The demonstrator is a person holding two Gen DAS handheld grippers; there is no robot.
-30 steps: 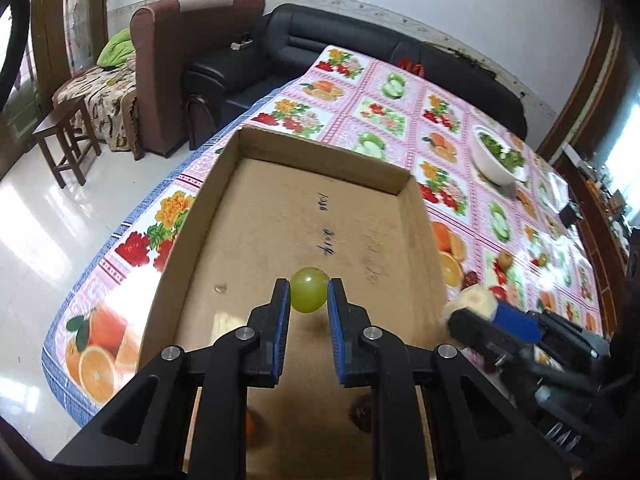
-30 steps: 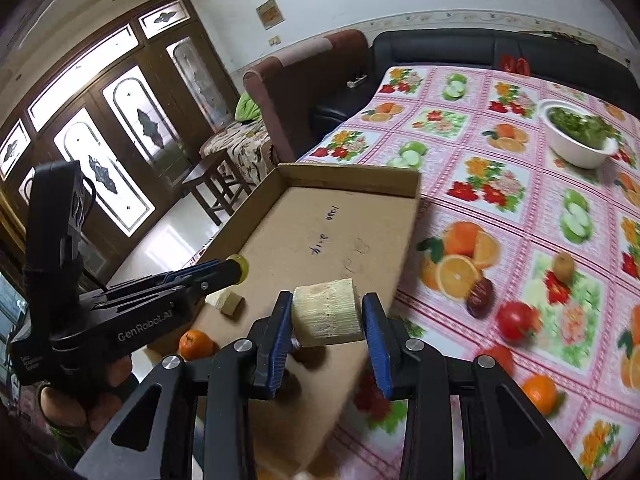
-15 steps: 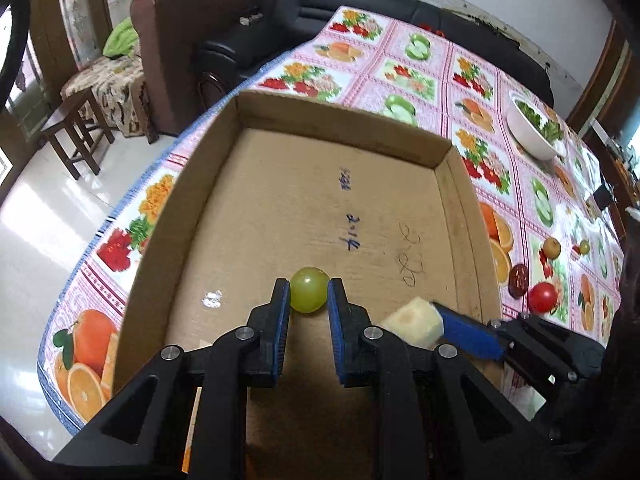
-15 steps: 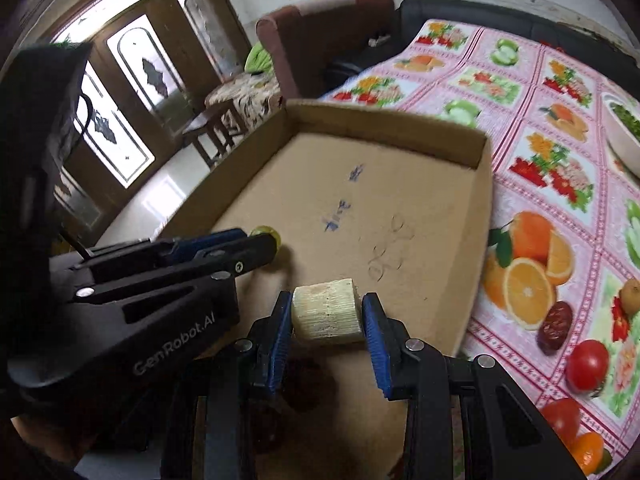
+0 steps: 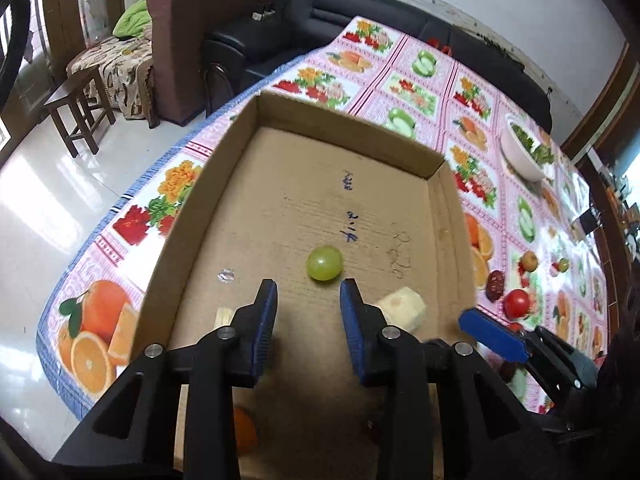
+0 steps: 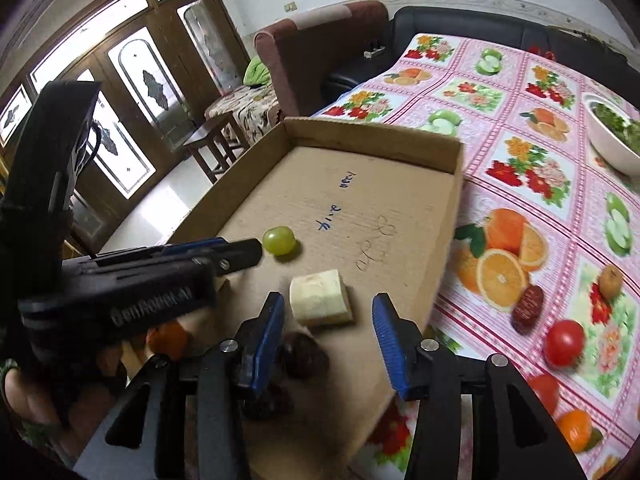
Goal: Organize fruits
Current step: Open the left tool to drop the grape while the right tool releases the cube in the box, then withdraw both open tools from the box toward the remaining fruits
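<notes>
A shallow cardboard box (image 5: 450, 216) (image 6: 448, 216) lies on the fruit-print tablecloth. A green grape (image 5: 324, 263) (image 6: 279, 241) rests on the box floor just ahead of my open left gripper (image 5: 308, 312). A pale banana chunk (image 6: 320, 304) (image 5: 402, 312) lies on the box floor just ahead of my open right gripper (image 6: 328, 332). Both grippers are empty. A dark date (image 6: 304, 354), a small orange (image 6: 168, 338) (image 5: 244, 428) and another pale piece (image 5: 223, 316) also lie in the box near me.
On the cloth right of the box lie a date (image 6: 528, 308), a tomato (image 6: 564, 342), a small brown fruit (image 6: 610, 280) and a small orange (image 6: 574, 428). A white bowl of greens (image 6: 612, 136) stands far right. Sofa and armchair stand behind the table.
Both grippers opened. The left one let the grape down onto the box floor, the right one let the banana chunk down beside it, and both pulled back slightly.
</notes>
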